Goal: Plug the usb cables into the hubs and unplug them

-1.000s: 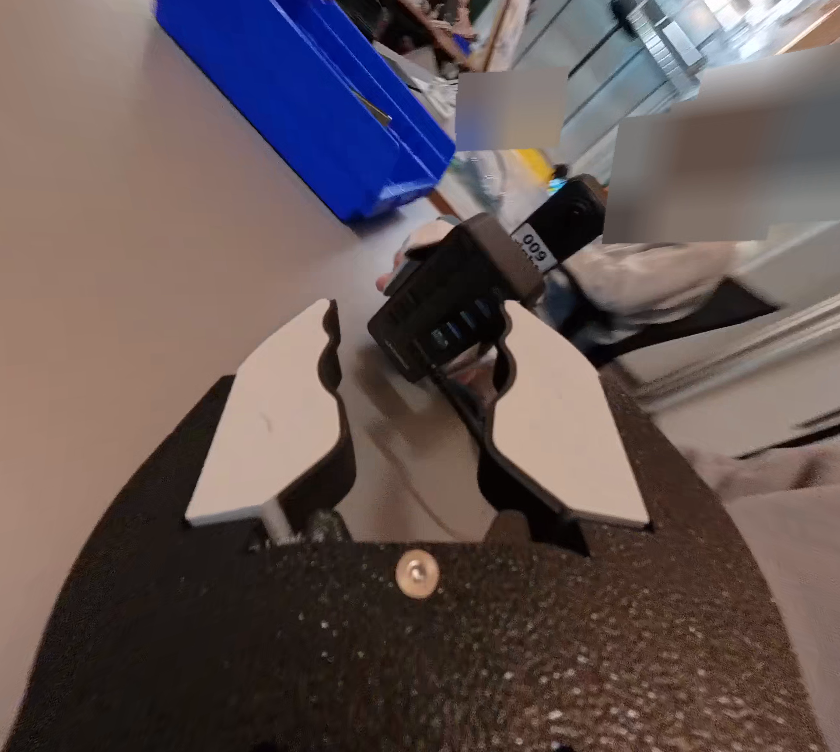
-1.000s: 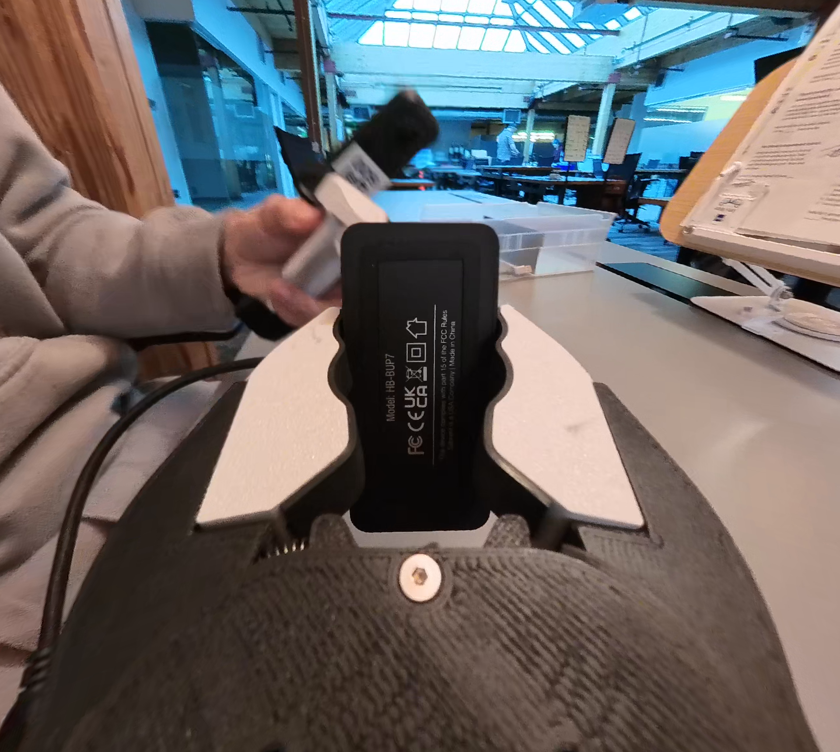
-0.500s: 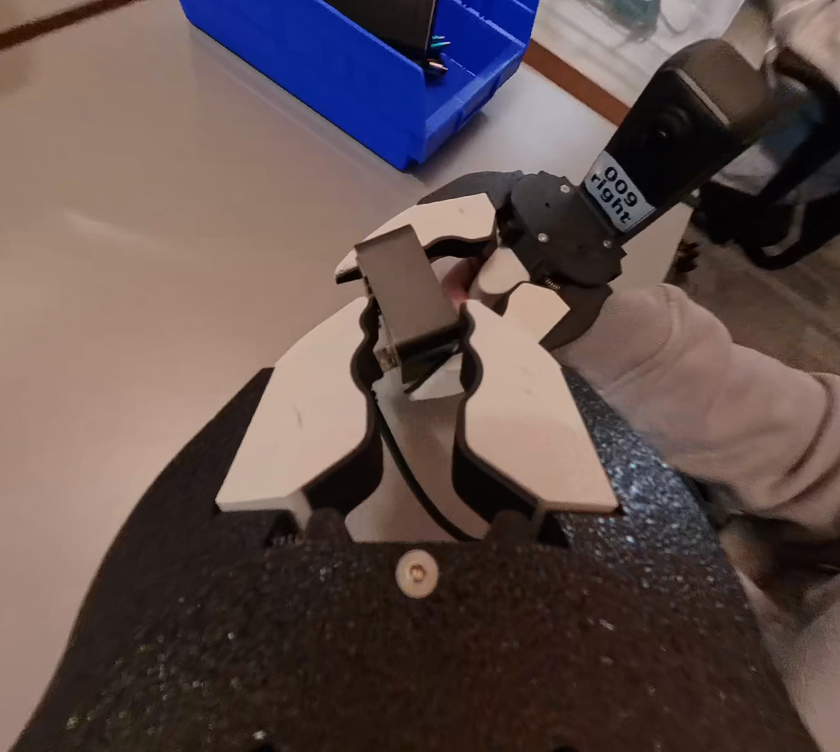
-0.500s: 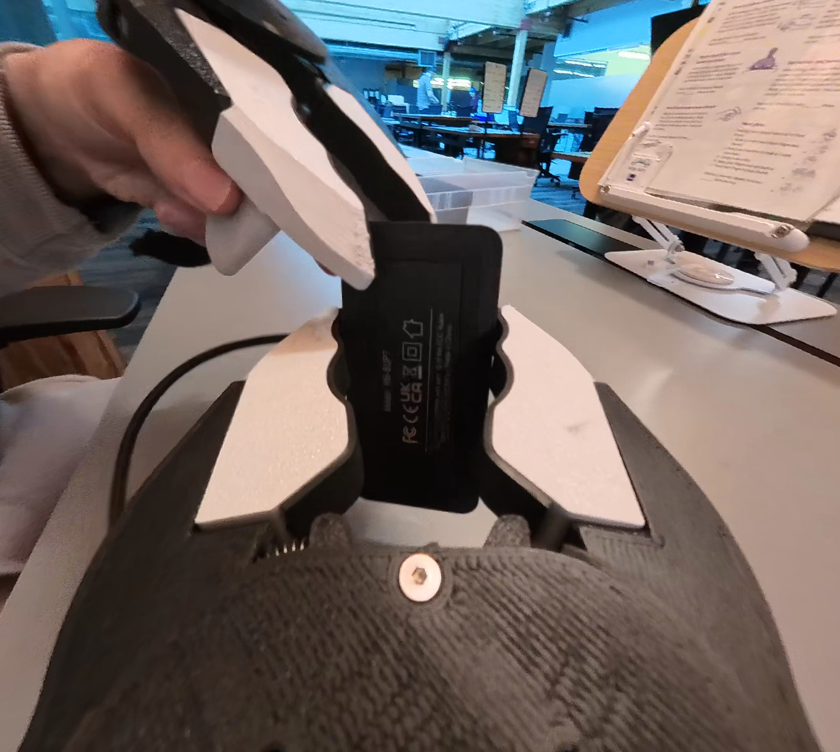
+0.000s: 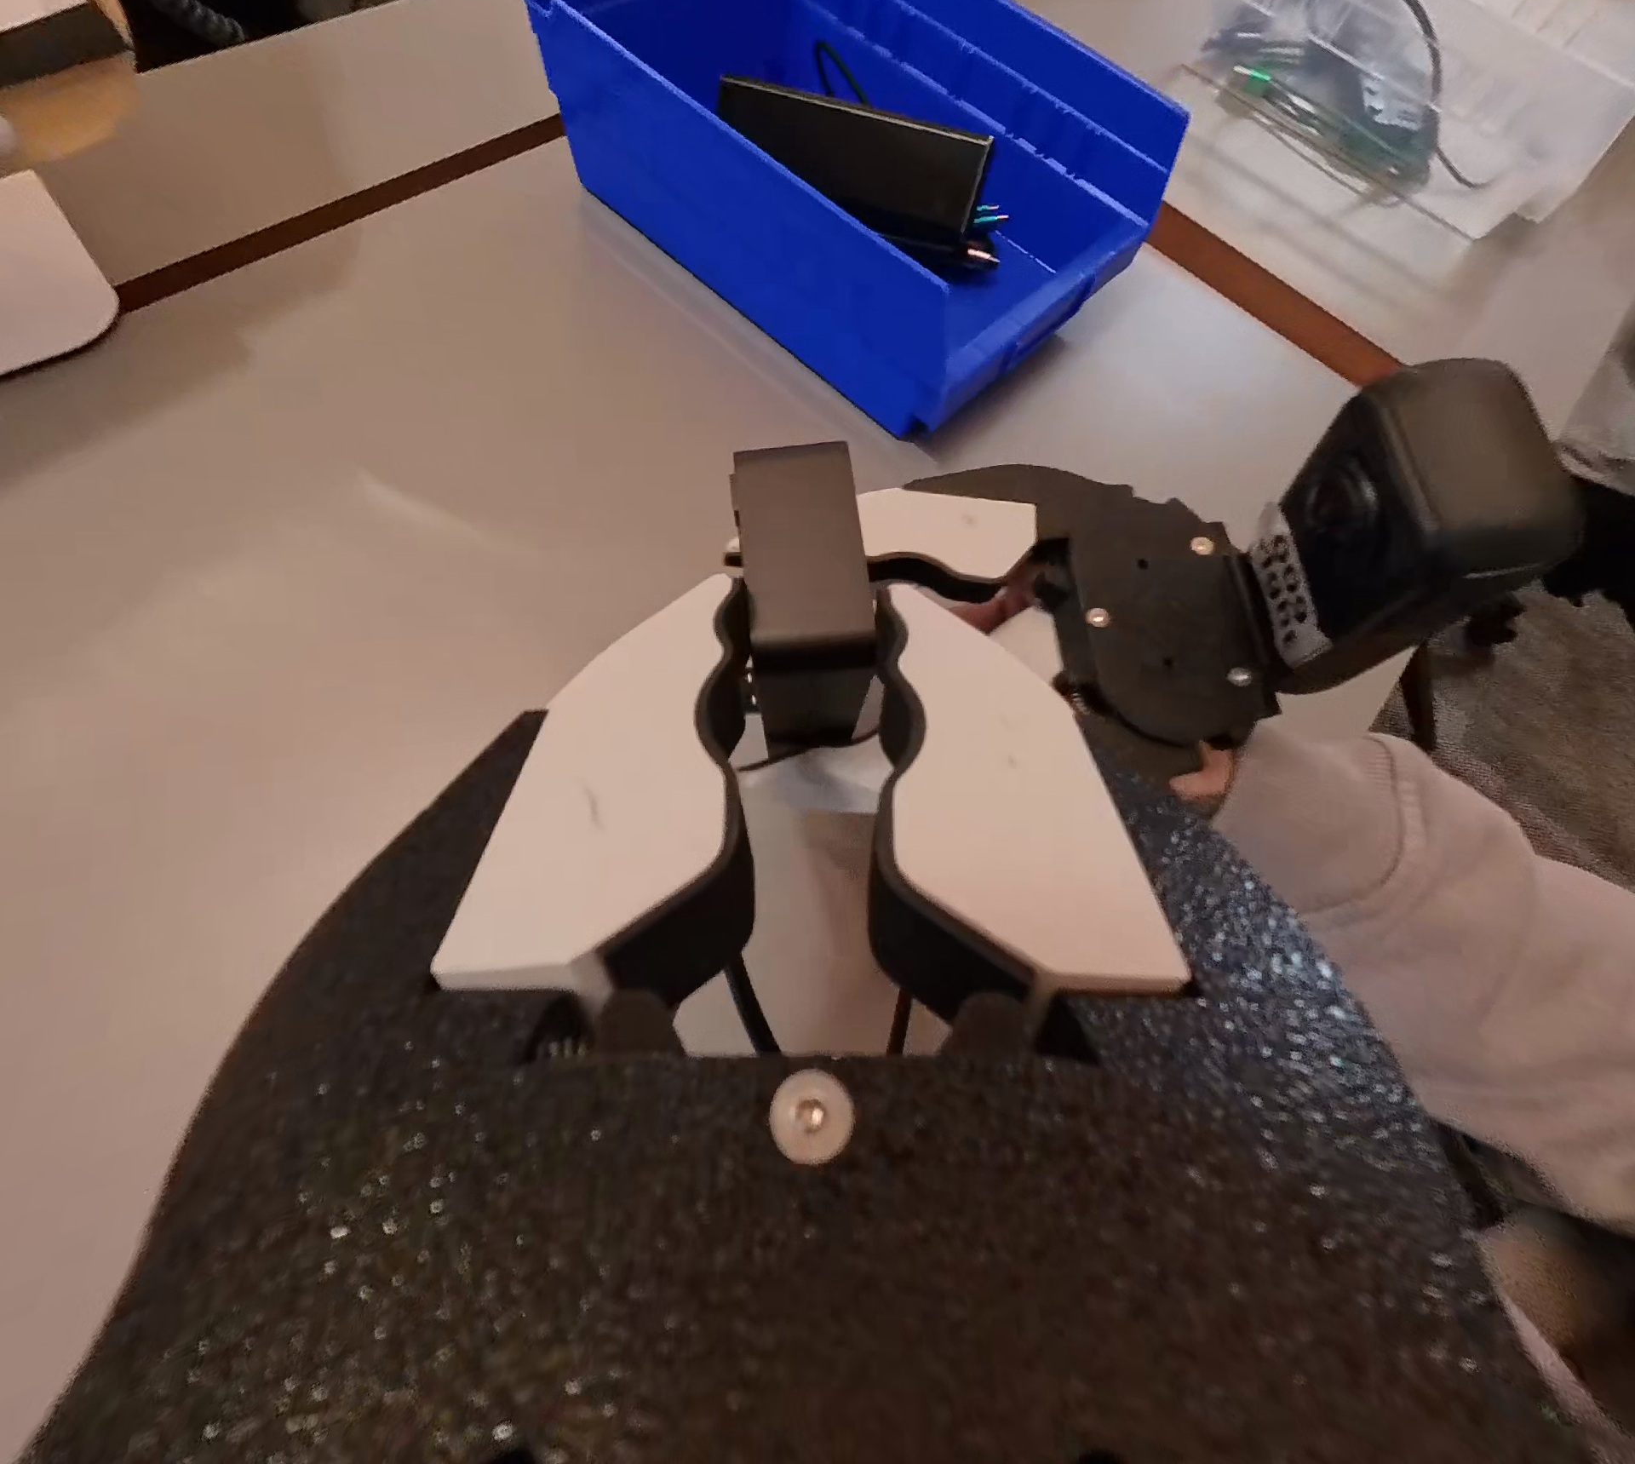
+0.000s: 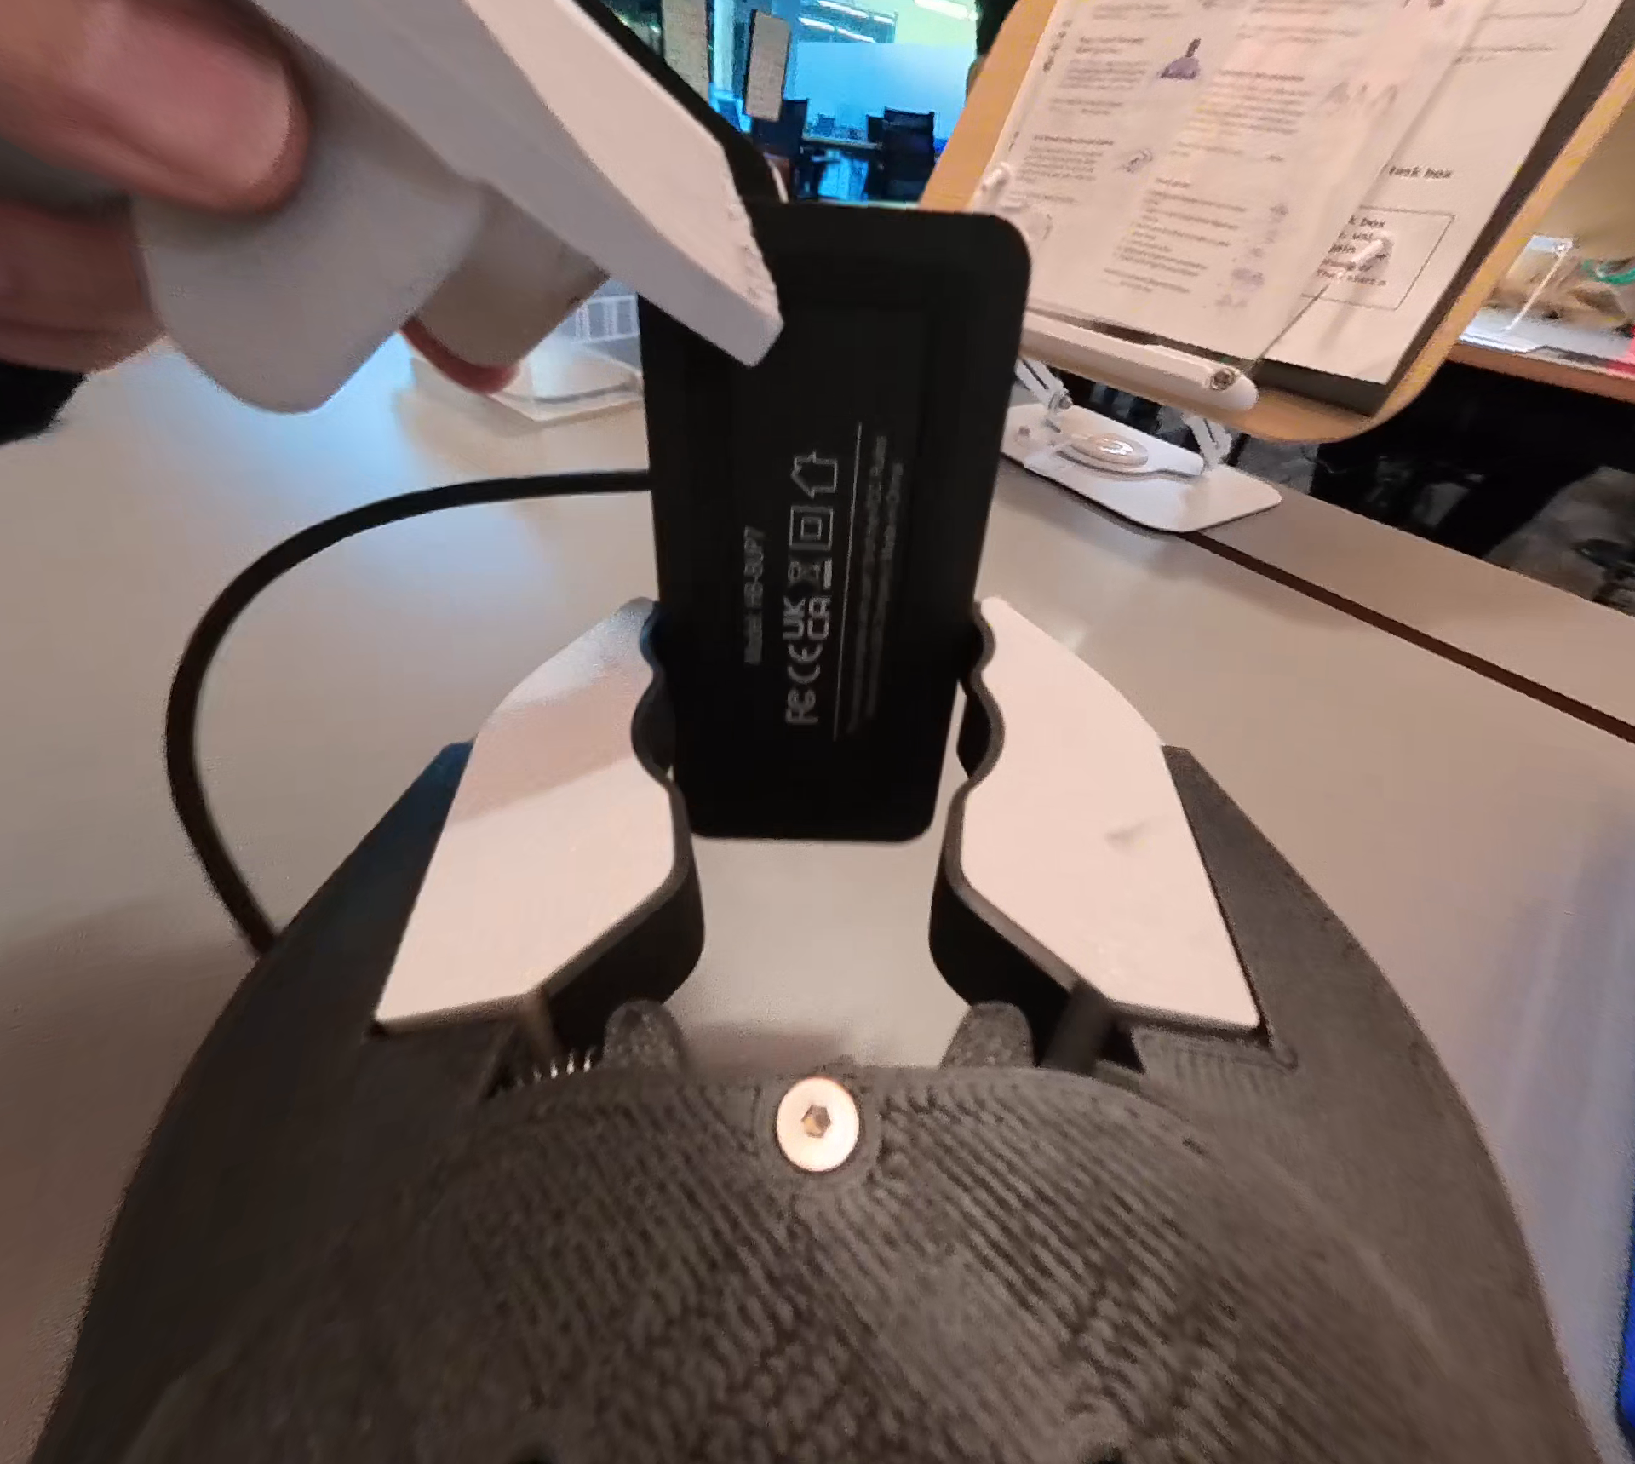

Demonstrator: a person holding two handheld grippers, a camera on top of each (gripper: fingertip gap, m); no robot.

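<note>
A black USB hub (image 6: 832, 448) stands upright over the grey table, held from both ends. My right gripper (image 6: 816, 616) is shut on its lower part, with only the fingertips touching its sides. My left gripper (image 5: 803, 607) is shut on the hub's other end (image 5: 796, 537). One left finger (image 6: 531, 94) reaches in from the upper left in the right wrist view. The right gripper (image 5: 1150, 607) shows at the right in the left wrist view. A black cable (image 6: 265, 581) loops from the hub's left side down to the table. No plug is visible in its ports.
A blue bin (image 5: 752, 227) holds a second black hub (image 5: 849, 156) and cables, beyond the grippers. A clear bag of cables (image 5: 1416, 50) lies at the far right. A document stand (image 6: 1283, 94) on a white base (image 6: 1141, 475) stands right of the hub.
My left gripper came in from the side and closed on the hub's far end. The hub now sits farther out in my right fingers than before.
</note>
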